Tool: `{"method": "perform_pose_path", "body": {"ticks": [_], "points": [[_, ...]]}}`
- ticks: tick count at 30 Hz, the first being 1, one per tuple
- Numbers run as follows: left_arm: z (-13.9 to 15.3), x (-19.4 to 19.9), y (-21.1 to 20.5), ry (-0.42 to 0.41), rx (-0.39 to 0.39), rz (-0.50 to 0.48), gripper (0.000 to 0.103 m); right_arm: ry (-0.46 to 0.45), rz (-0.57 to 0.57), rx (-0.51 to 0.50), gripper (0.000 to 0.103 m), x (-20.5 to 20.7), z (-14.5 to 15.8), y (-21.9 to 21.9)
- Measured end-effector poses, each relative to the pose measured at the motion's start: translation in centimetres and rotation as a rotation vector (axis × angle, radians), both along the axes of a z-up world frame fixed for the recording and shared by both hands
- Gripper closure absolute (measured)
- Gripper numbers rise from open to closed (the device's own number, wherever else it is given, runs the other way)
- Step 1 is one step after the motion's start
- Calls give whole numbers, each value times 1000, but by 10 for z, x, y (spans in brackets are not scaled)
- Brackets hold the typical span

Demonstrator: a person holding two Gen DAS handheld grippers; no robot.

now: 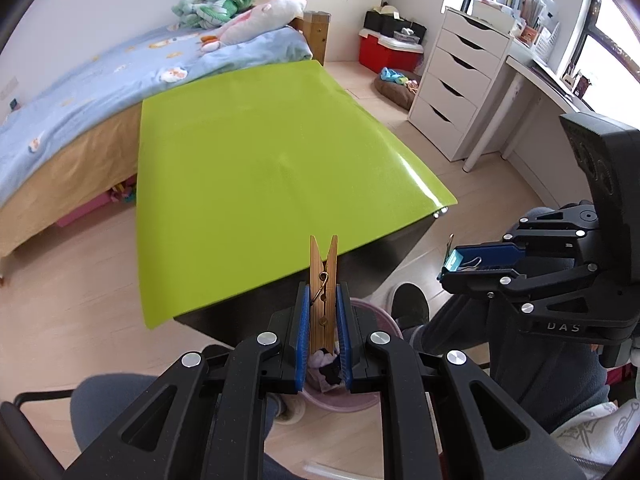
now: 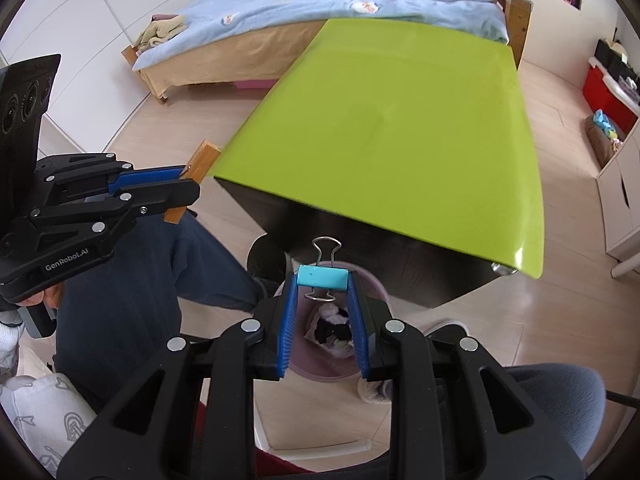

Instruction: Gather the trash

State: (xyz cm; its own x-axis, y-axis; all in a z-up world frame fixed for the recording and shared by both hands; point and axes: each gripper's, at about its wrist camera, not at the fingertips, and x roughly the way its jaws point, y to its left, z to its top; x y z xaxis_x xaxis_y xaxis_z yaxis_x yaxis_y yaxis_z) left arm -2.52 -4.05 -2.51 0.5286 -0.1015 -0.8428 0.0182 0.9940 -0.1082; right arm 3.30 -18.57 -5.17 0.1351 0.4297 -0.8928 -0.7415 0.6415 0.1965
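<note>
My left gripper (image 1: 323,294) is shut on a wooden clothespin (image 1: 323,264) that stands upright between the blue pads. From the right wrist view, the same gripper (image 2: 188,186) and clothespin (image 2: 204,160) hang left of the green table (image 2: 400,120). Between the pads of my shut right gripper (image 2: 322,280) sits a light blue binder clip (image 2: 322,276); it also shows at the right as the right gripper (image 1: 450,264) with the clip (image 1: 455,260). A pink bin (image 2: 378,285) (image 1: 382,318) holding crumpled white and dark scraps sits on the floor under both grippers.
The green tabletop (image 1: 260,168) is bare. A bed (image 1: 80,92) with plush toys runs behind it, and white drawers (image 1: 456,80) stand at the right. A person's dark trouser legs (image 2: 132,280) and shoes (image 1: 412,304) flank the bin.
</note>
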Motion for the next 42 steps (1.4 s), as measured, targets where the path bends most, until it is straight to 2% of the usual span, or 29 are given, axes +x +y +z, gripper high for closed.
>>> {"method": "perform_pose_path", "body": {"ticks": [6, 7, 8, 9, 10, 13, 20, 22, 23, 24, 26, 27, 28, 33, 42], "points": [[-2, -11, -3, 11, -9, 0, 90, 26, 21, 12, 78, -10, -6, 2], [-2, -13, -3, 11, -11, -2, 90, 28, 23, 18, 75, -10, -5, 2], [-2, -13, -4, 10, -11, -5, 90, 26, 20, 18, 55, -10, -5, 2], [-2, -14, -5, 11, -13, -8, 90, 21, 13, 22, 41, -9, -3, 1], [-2, -14, -6, 11, -13, -12, 90, 18, 5, 28, 23, -9, -2, -1], [-3, -13, -10, 14, -17, -29, 90, 14, -32, 40, 10, -6, 3, -7], [-5, -10, -22, 28, -36, -82, 90, -9, -126, 41, 7, 4, 14, -28], [-6, -9, -25, 31, -44, -91, 86, -17, -142, 47, 7, 5, 17, -34], [-6, -8, -26, 34, -49, -95, 78, -18, -148, 51, 6, 6, 18, -36], [-7, -8, -27, 35, -49, -97, 56, -20, -155, 57, 6, 7, 20, -39], [-7, -7, -28, 29, -57, -95, 31, -23, -161, 64, 6, 8, 22, -43], [-8, -7, -27, 28, -62, -88, 21, -23, -163, 67, 5, 9, 22, -43], [-8, -6, -27, 26, -59, -82, 17, -25, -165, 70, 5, 9, 23, -44], [-5, -5, -23, 19, -43, -53, 8, -28, -175, 90, 3, 11, 26, -46], [4, -5, -7, -11, -49, 3, 8, -58, -197, 93, 3, 11, 34, -43]]}}
